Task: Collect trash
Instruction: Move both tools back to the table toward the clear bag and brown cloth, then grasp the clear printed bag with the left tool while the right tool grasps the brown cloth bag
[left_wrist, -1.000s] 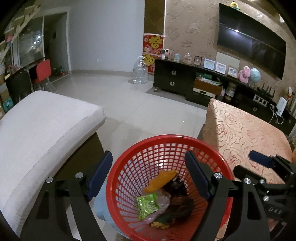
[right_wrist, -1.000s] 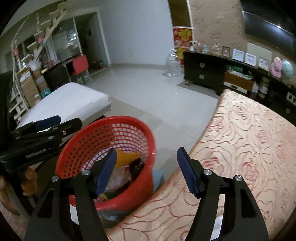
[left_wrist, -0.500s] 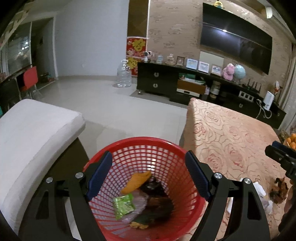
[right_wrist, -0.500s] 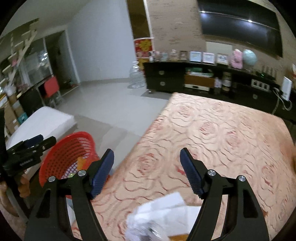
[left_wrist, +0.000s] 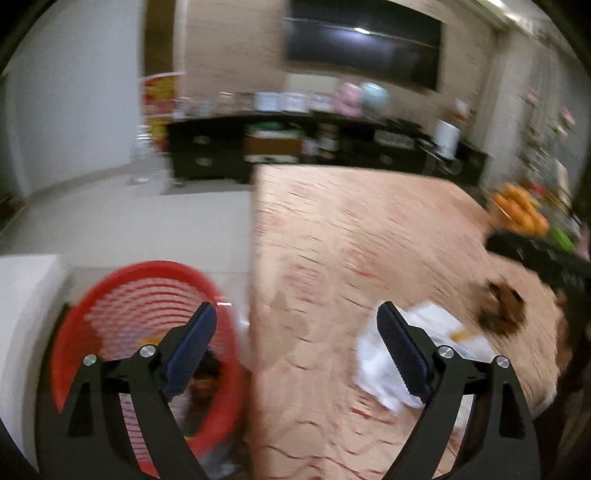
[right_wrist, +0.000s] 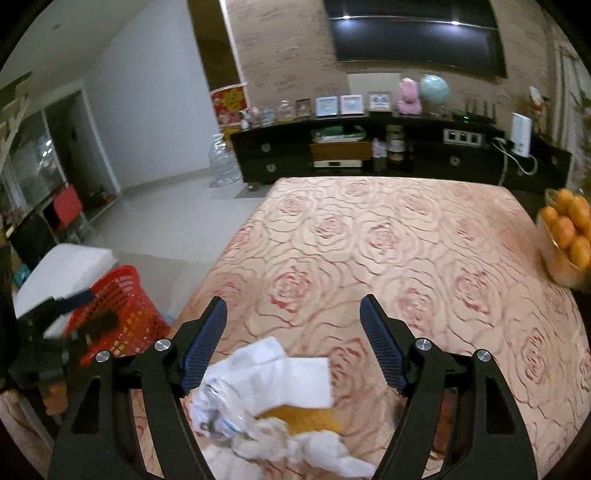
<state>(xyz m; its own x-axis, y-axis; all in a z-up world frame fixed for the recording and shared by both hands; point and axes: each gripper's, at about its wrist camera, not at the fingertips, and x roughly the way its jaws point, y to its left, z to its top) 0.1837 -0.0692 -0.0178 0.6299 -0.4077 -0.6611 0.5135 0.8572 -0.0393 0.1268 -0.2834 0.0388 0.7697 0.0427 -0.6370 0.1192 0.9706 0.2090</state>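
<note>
Partly done: red basket beside desk already holds scraps. White crumpled paper heap with orange scrap, possibly peel, remains on desk. Left gripper and right gripper just widening, both empty.

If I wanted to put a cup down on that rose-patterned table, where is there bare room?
Most of the rose-patterned tablecloth is bare: the whole stretch from the crumpled white paper to the far edge by the black TV cabinet. It is crowded at the near edge, with paper and peel, and at the right edge, by the oranges.
</note>
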